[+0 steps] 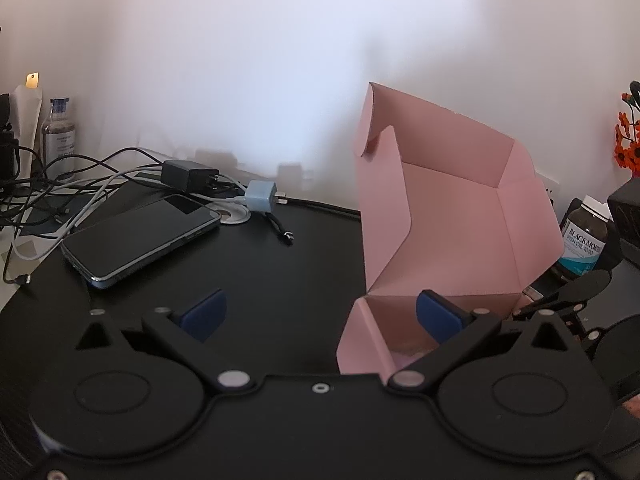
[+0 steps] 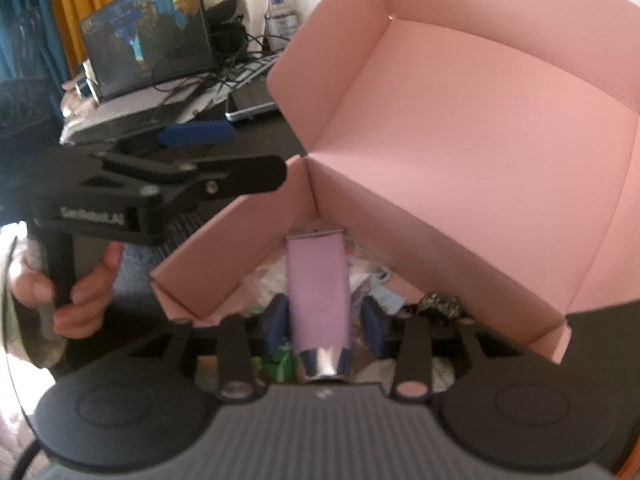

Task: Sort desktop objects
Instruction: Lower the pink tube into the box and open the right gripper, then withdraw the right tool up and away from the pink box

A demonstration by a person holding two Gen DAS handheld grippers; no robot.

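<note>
An open pink cardboard box (image 1: 448, 216) stands on the black desk with its lid up; it also fills the right wrist view (image 2: 460, 140). My right gripper (image 2: 325, 322) holds a lilac tube (image 2: 320, 292) with a silver cap end between its blue pads, over the box's inside, where several small items lie. My left gripper (image 1: 320, 314) is open and empty at the box's left front corner, its right pad (image 1: 434, 314) inside the box edge. It shows in the right wrist view (image 2: 180, 176), held by a hand.
A black phone (image 1: 140, 240) lies on the desk at left. A black charger (image 1: 188, 176), a light blue plug (image 1: 262, 196) and tangled cables sit behind it. A fish oil bottle (image 1: 584, 240) stands right of the box. A laptop (image 2: 148, 28) stands far left.
</note>
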